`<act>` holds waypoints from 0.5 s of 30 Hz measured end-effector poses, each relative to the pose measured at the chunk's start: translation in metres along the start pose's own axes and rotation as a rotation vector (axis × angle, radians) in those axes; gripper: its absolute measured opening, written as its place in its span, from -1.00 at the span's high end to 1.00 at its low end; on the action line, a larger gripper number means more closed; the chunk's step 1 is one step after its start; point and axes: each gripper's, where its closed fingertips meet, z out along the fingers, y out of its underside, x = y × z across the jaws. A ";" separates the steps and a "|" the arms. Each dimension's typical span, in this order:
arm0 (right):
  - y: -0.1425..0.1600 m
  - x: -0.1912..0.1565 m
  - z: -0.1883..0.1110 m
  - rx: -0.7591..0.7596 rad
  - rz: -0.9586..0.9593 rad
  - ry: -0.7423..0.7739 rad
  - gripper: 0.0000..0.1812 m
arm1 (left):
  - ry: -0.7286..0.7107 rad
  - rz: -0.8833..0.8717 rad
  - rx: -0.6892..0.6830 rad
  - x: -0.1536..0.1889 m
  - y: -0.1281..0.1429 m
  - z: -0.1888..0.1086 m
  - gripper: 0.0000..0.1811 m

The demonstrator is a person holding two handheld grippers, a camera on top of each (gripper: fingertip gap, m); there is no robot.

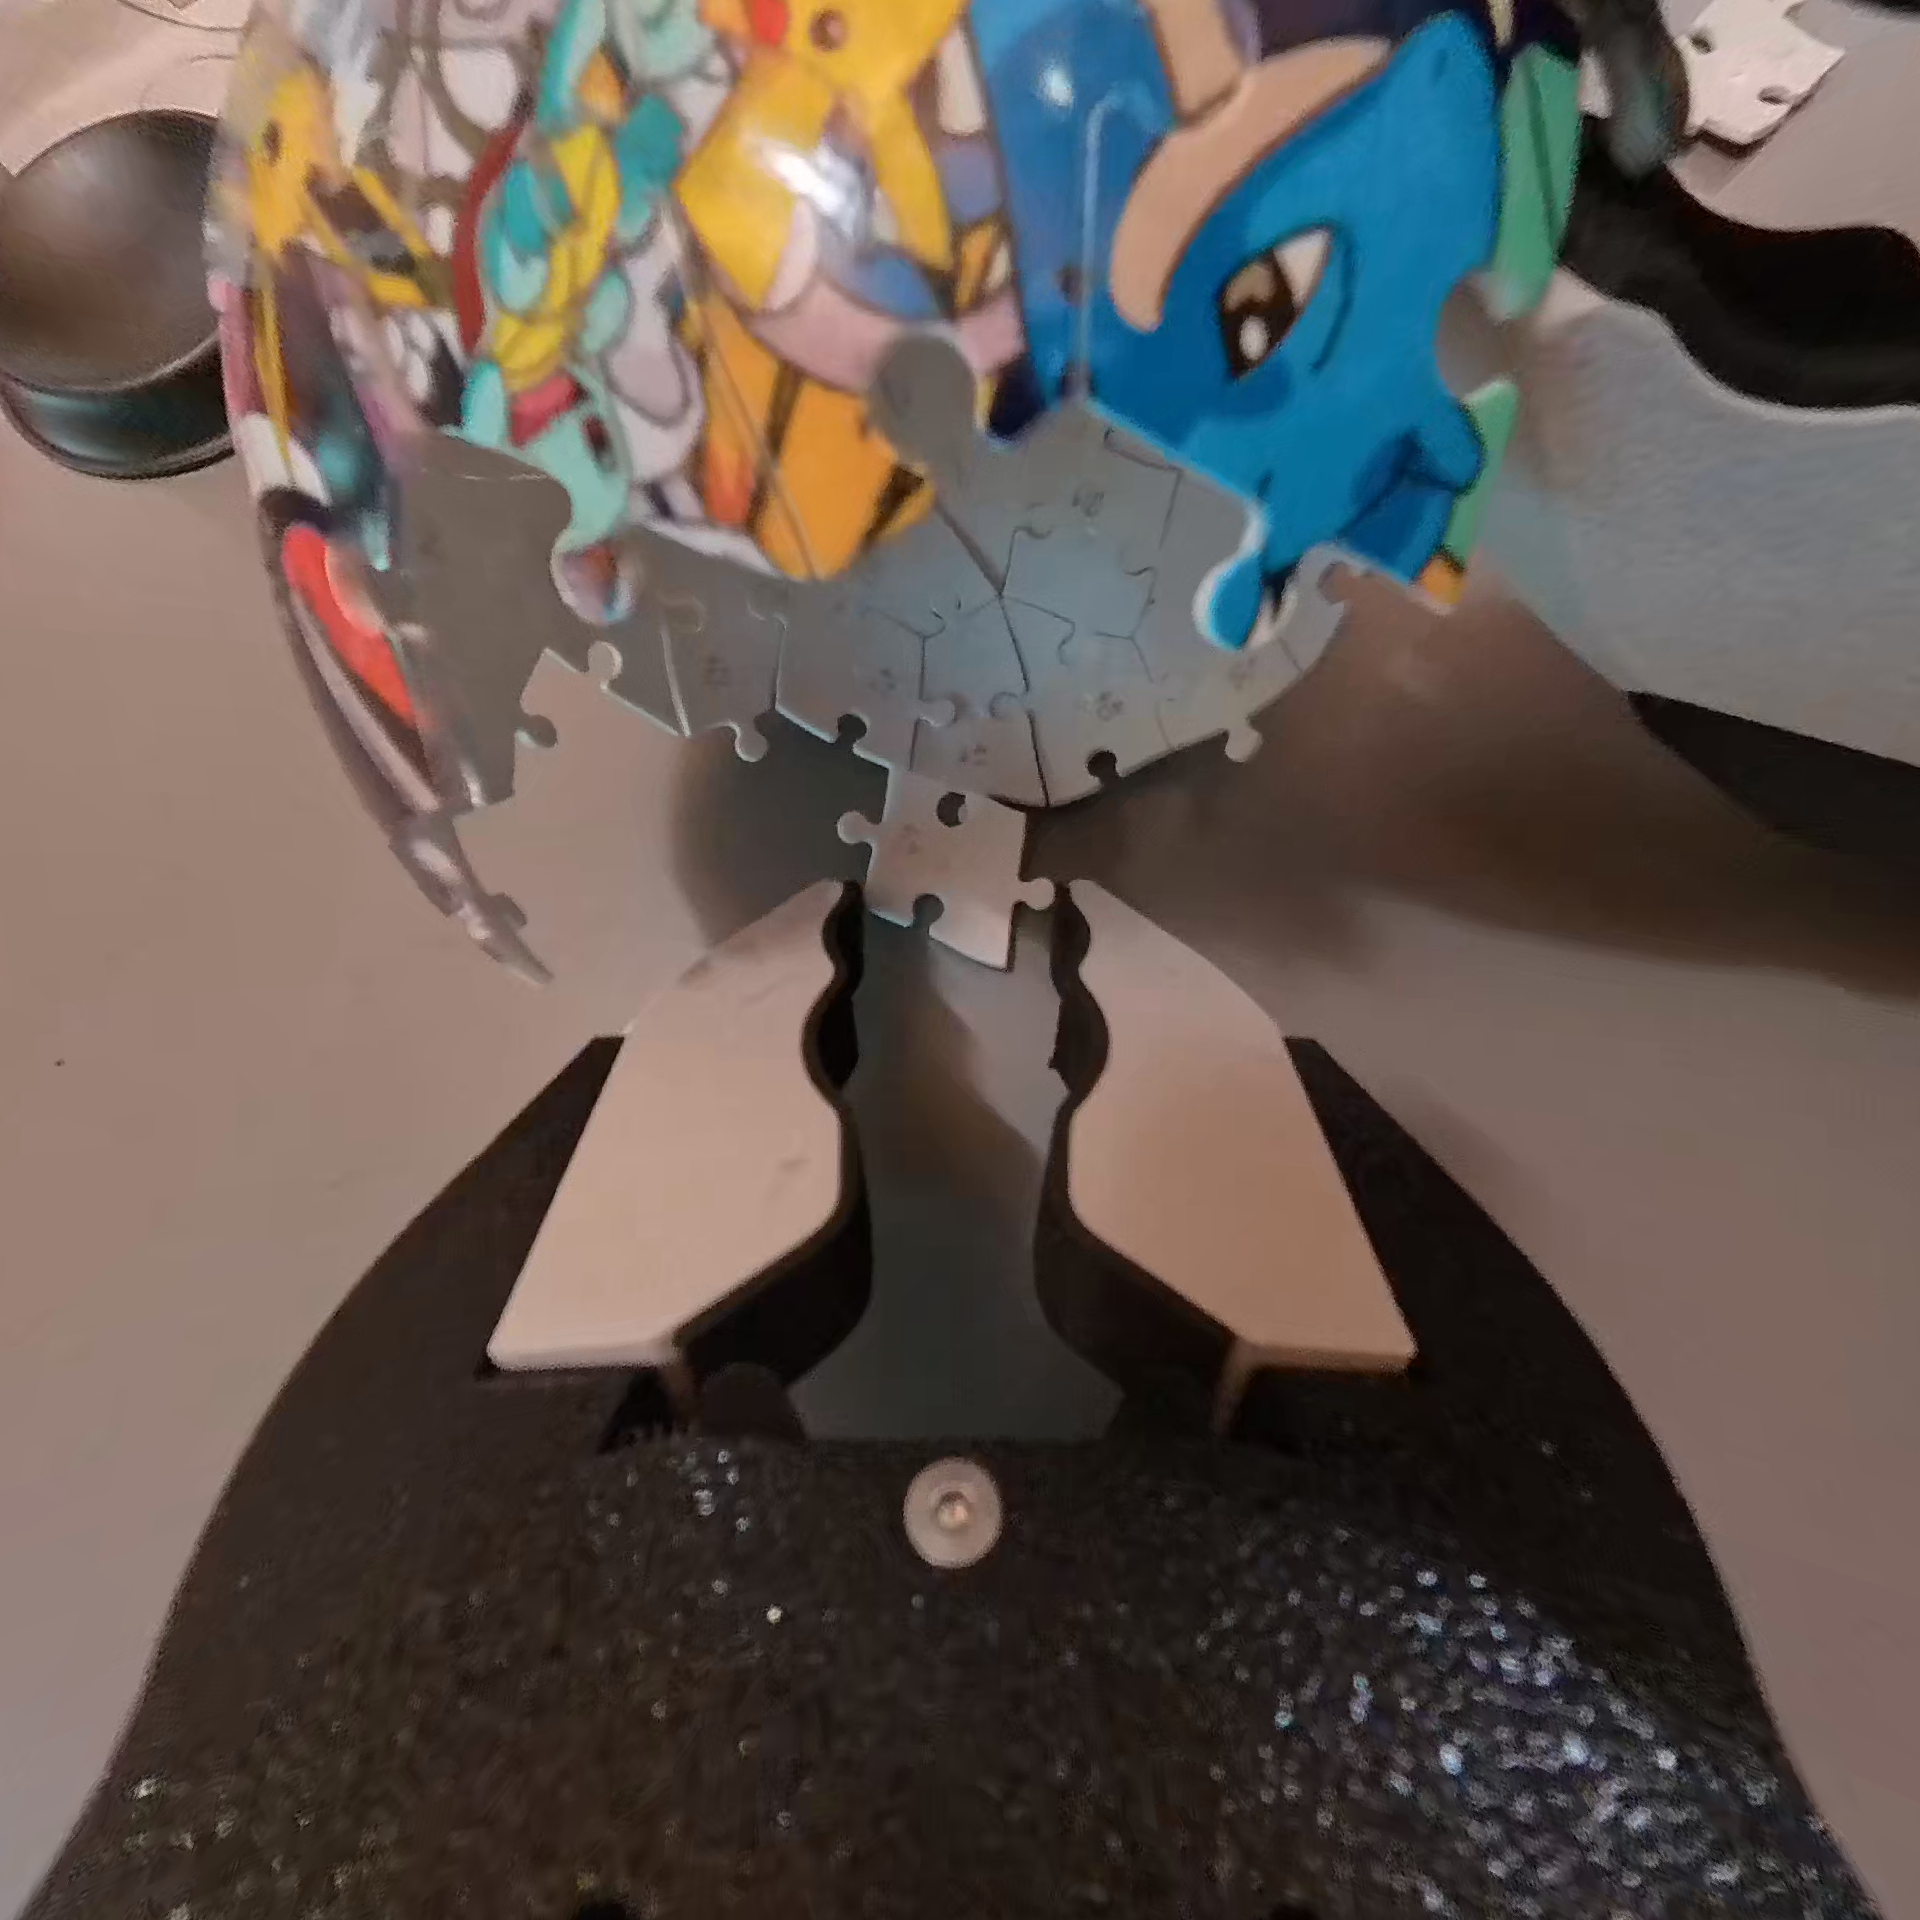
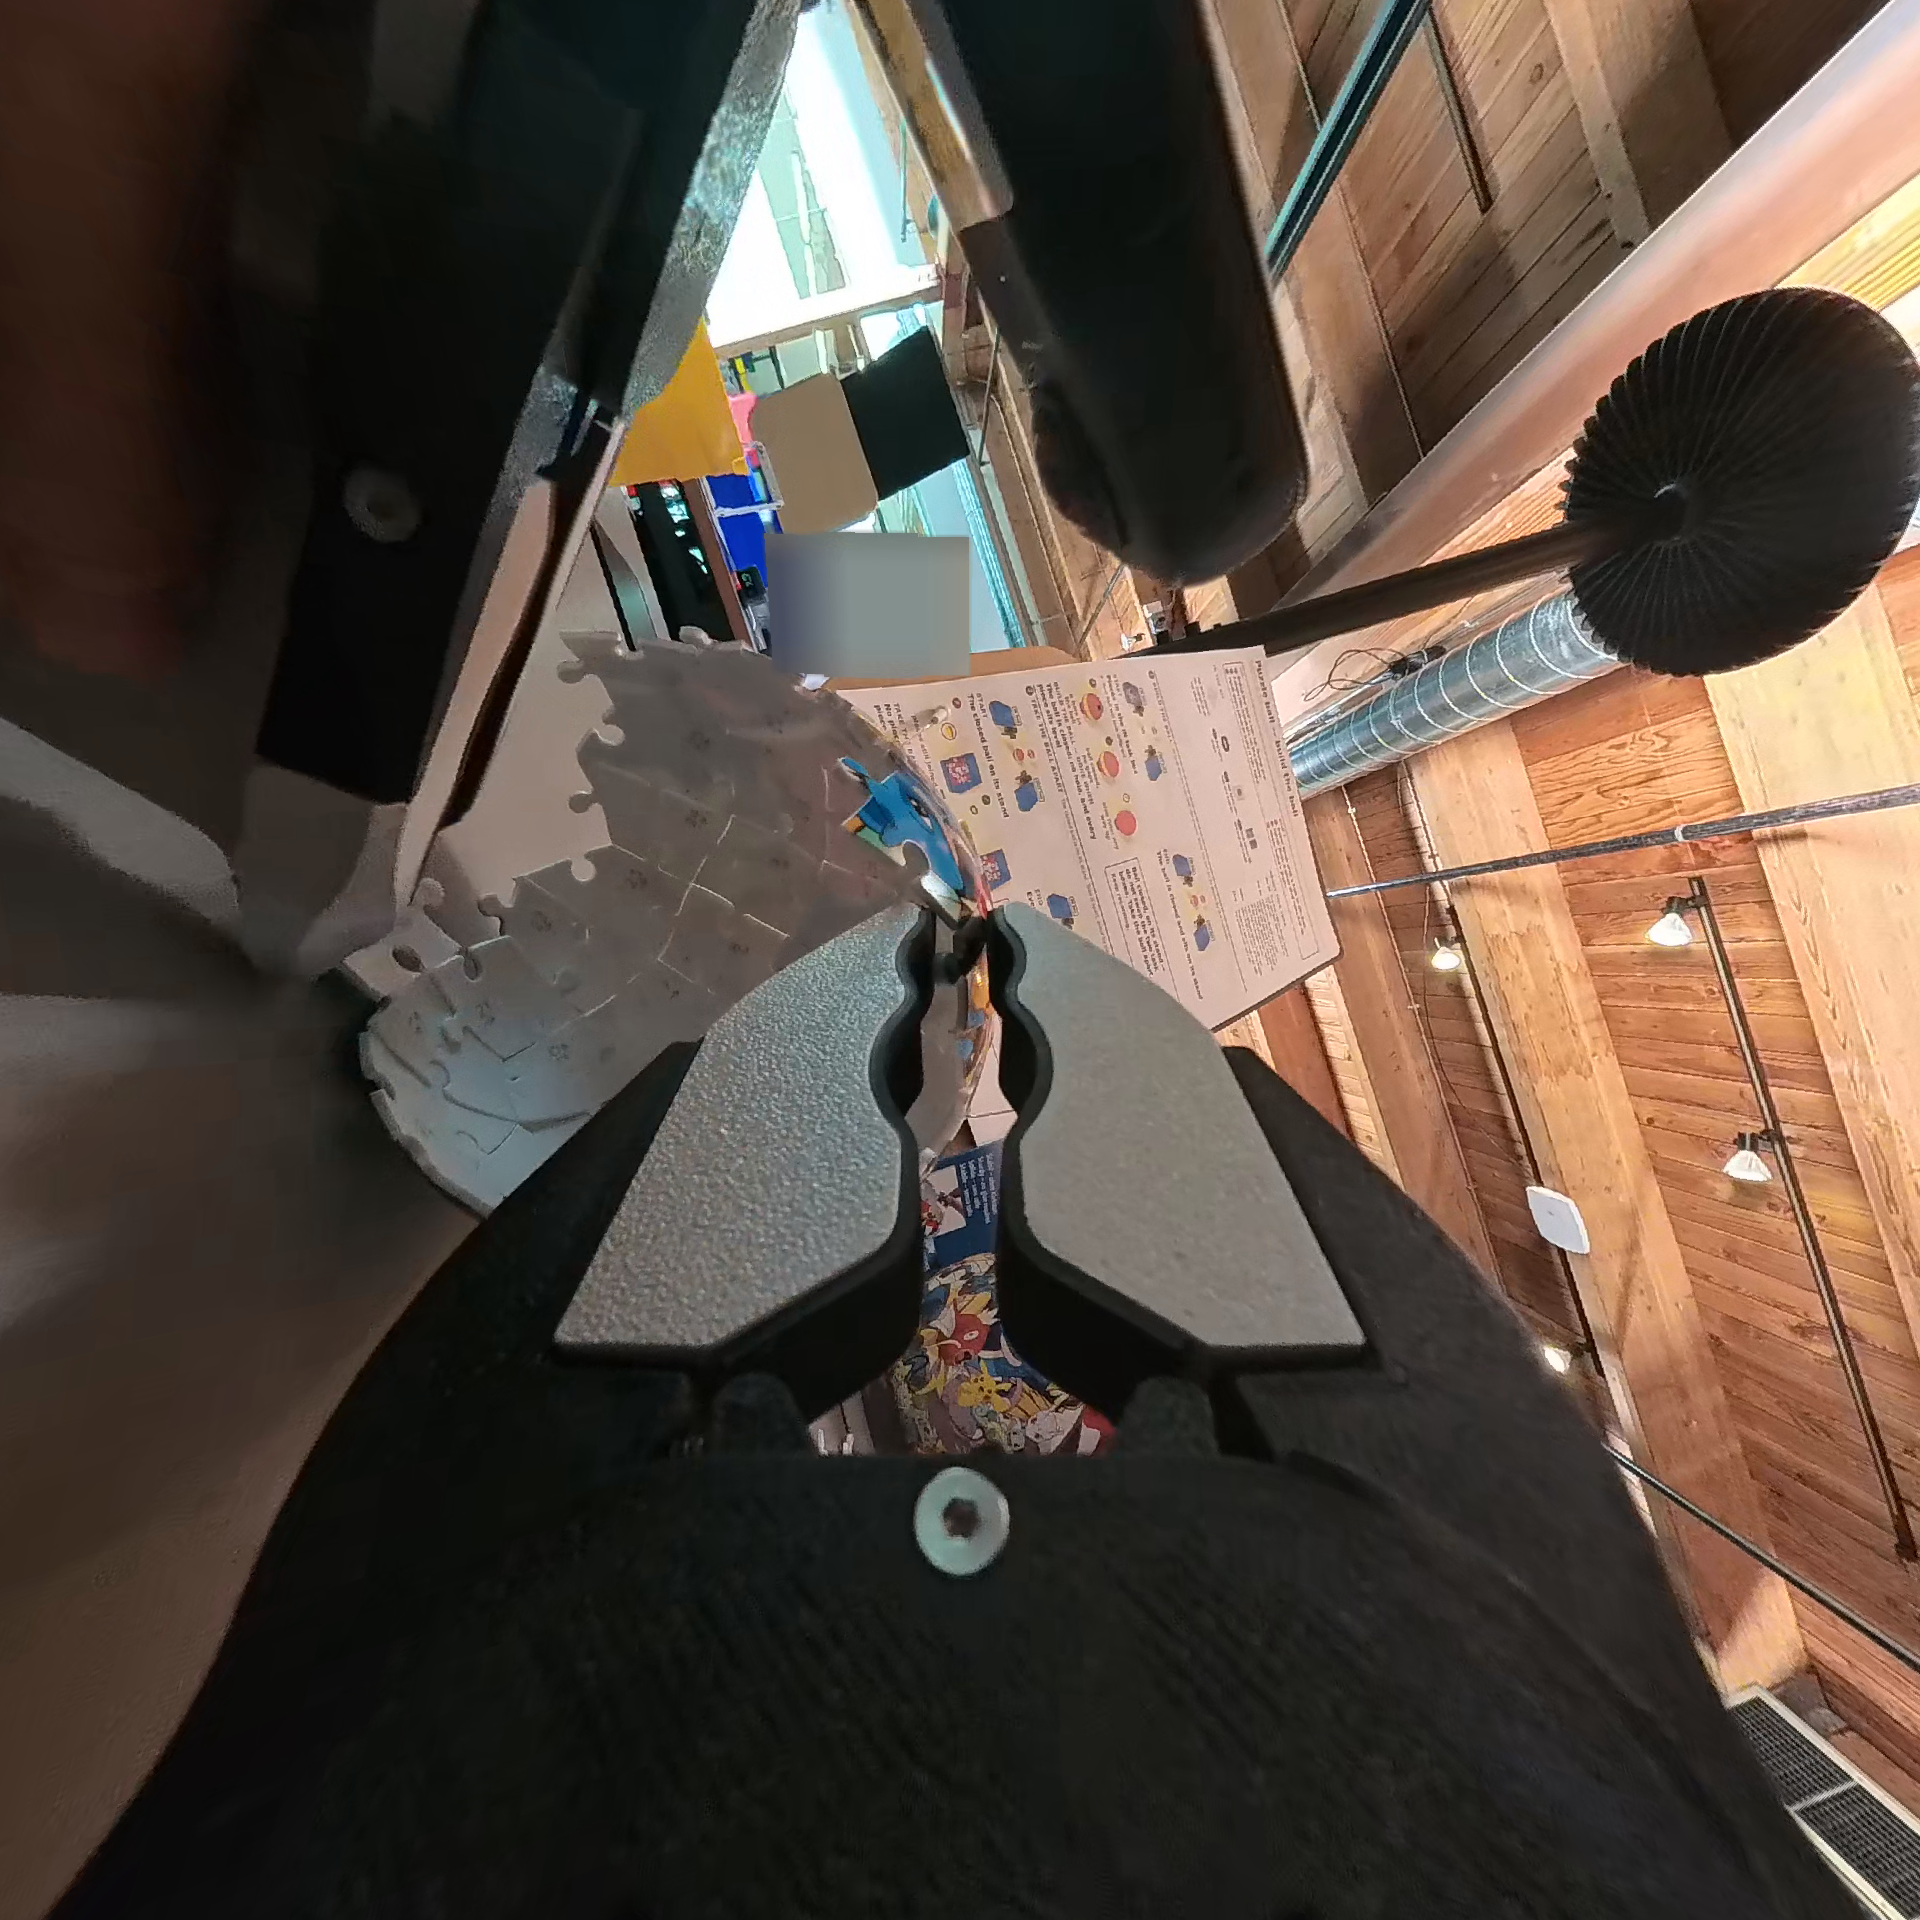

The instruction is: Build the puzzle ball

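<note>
The partly built puzzle ball [image 1: 831, 260] fills the top of the left wrist view, with colourful cartoon prints outside and a grey inner side [image 1: 1039, 623] showing through an open gap. My left gripper [image 1: 961, 904] holds a loose grey puzzle piece [image 1: 940, 873] by its edges, touching the ball's lower rim. In the right wrist view, my right gripper [image 2: 971, 930] is shut on the ball's rim [image 2: 675, 862]. A finger [image 2: 468, 727] of the left gripper comes in from the upper left, with the piece [image 2: 410, 961] at its tip.
A dark round object [image 1: 94, 291] stands on the grey table [image 1: 208, 1039] at the left. Loose white pieces [image 1: 1756, 62] lie at the far right. An instruction sheet [image 2: 1143, 810] and a printed puzzle box [image 2: 977, 1351] sit behind the ball. One gripper's finger ends stand about 11 cm off the other's.
</note>
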 end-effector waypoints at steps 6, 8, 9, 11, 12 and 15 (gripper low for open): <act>0.000 0.000 0.000 0.002 0.005 0.000 0.90 | 0.016 0.003 0.005 0.002 -0.002 0.000 0.63; 0.000 0.000 0.000 0.003 0.003 0.000 0.90 | 0.016 -0.001 0.012 0.002 -0.002 0.000 0.63; -0.001 -0.001 0.000 0.005 0.004 -0.001 0.90 | 0.024 -0.002 0.016 0.003 -0.003 0.000 0.62; -0.001 -0.001 0.000 0.005 0.004 -0.001 0.90 | 0.028 0.005 0.030 0.004 -0.004 -0.001 0.61; -0.001 -0.001 0.000 0.006 0.007 -0.002 0.90 | 0.034 0.010 0.033 0.005 -0.005 -0.001 0.58; -0.002 -0.001 0.000 0.009 0.007 -0.003 0.90 | 0.025 0.008 0.029 0.003 -0.003 -0.002 0.56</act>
